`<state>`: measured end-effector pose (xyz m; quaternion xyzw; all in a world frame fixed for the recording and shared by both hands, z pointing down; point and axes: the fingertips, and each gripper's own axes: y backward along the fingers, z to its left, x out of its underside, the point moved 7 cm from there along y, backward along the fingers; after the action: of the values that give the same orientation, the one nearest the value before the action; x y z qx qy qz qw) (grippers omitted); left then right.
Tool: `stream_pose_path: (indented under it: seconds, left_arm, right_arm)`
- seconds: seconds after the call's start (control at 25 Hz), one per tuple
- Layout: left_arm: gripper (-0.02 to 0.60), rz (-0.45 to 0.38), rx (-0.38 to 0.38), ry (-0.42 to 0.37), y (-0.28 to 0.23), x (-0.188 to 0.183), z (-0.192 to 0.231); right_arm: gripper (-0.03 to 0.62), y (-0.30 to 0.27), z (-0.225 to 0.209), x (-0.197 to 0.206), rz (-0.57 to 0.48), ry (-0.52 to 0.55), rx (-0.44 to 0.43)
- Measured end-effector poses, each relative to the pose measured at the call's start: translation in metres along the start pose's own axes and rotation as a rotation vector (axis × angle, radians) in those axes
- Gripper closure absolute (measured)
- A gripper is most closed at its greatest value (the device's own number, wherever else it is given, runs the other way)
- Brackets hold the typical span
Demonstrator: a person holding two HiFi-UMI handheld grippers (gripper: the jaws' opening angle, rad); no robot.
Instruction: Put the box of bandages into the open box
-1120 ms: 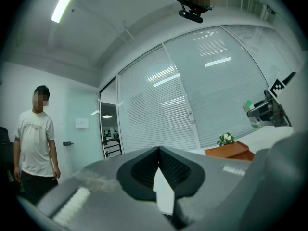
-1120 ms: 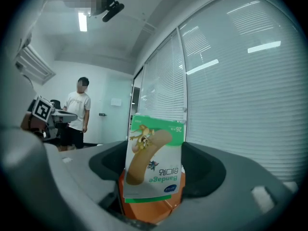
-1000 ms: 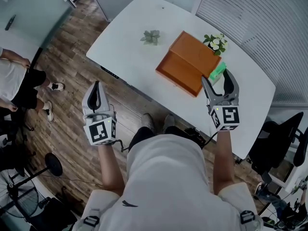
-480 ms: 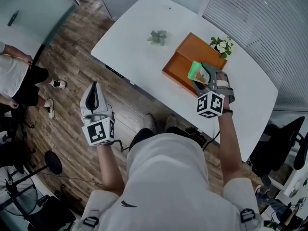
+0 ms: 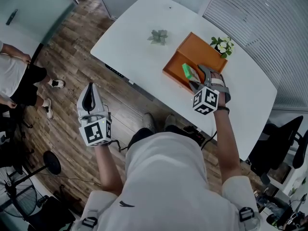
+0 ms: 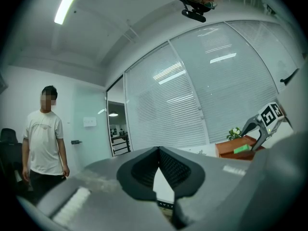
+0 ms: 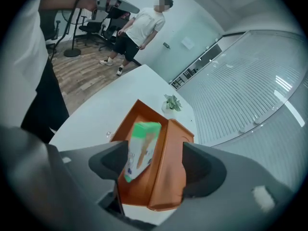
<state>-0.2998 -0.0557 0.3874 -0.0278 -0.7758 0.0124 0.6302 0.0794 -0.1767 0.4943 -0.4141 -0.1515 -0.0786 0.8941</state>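
Box of bandages (image 7: pixel 139 148): green and white, tilted, within the open box's tray outline; I can't tell whether it rests on the bottom.
Open box (image 5: pixel 204 51): orange, on the white table (image 5: pixel 139 28), lid raised.
Right gripper (image 5: pixel 198 77): jaws spread wider than the bandages, not clamping them.
Left gripper (image 6: pixel 158 150): jaws together, empty, well away from the table over the wood floor (image 5: pixel 67 66).
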Motion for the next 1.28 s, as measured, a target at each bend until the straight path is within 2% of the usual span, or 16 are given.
stream_pose_path:
  seconds: [0.48,0.56,0.68,0.84,1.04,1.16,1.28]
  left_arm:
    - [0.576,-0.009,0.029,0.006,-0.01,0.0,-0.01]
    - [0.575,-0.008,0.033,0.004,-0.011,0.0,-0.012]
    - [0.576,-0.009,0.038,0.0,-0.012,-0.002,-0.014]
    - [0.575,-0.013,0.046,-0.009,-0.014,-0.004,-0.017]
    - [0.576,-0.016,0.064,-0.014,-0.016,-0.006,-0.019]
    - [0.575,-0.025,0.077,0.051,-0.019,-0.005,-0.019]
    - [0.575,-0.047,0.087,0.161,-0.019,-0.006,-0.017]
  right_arm:
    - [0.235,0.006,-0.007,0.006,0.005,-0.026,0.014]
    - [0.235,0.007,-0.008,0.007,-0.008,-0.056,0.022]
    - [0.235,0.013,-0.015,0.01,-0.078,-0.199,0.049]
    - [0.235,0.029,-0.026,0.02,-0.183,-0.428,0.128]
    - [0.238,0.058,-0.033,0.036,-0.352,-0.763,0.213]
    - [0.299,0.079,-0.031,0.048,-0.47,-0.895,0.303]
    - [0.48,0.108,-0.023,0.062,-0.593,-1.0,0.474]
